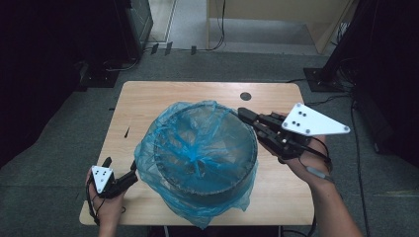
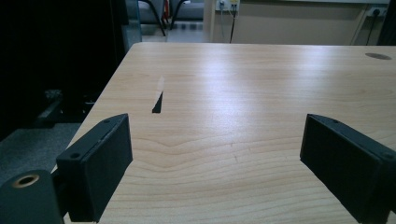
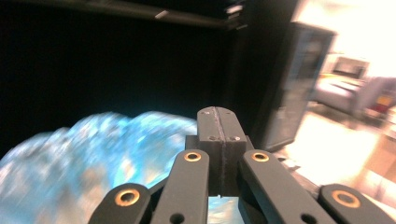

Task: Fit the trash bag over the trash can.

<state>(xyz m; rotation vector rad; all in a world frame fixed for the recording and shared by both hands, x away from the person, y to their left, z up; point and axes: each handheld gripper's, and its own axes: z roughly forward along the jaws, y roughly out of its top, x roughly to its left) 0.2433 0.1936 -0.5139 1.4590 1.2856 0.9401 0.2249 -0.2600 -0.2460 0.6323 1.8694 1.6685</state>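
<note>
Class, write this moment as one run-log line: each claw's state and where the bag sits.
left claw: open, over bare table | right claw: shut, at bin rim | blue bag: lining bin

I see a translucent blue bag (image 1: 197, 148) lining a dark, near-black bin (image 1: 232, 190). My table (image 1: 148, 106) is pale wood with a fine grain. Both grippers are black, left (image 1: 129, 177) and right (image 1: 243, 113), each topped by a white plate.

A lab-like recording room: a lone pale wooden table (image 1: 148, 98) on grey carpet (image 1: 59, 158), dark equipment stands at ten (image 1: 106, 74) and two o'clock (image 1: 323, 76), and cables (image 1: 220, 29) trailing toward twelve o'clock.
</note>
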